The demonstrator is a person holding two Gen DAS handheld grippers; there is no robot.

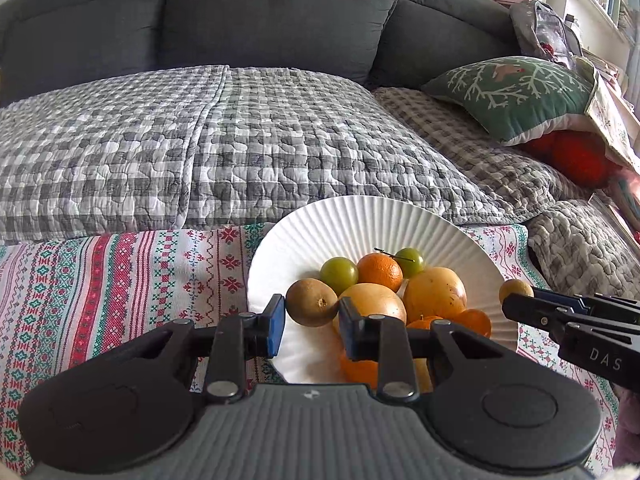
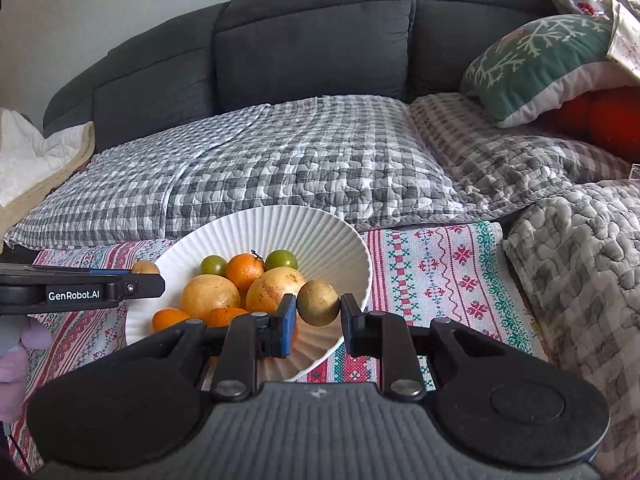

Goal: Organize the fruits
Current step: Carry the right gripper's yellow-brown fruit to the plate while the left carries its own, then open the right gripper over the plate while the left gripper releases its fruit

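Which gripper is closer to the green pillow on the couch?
Right. The right gripper, shut on a brown fruit, sits on the green pillow's side of the white bowl. The left gripper holds its own brown fruit at the bowl's far side.

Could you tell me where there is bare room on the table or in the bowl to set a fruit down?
The patterned cloth left of the white bowl is bare, as is the strip to its right, up to the grey quilt. The bowl's far ribbed wall is free, but its near half is crowded with oranges, green fruits and large yellow fruits.
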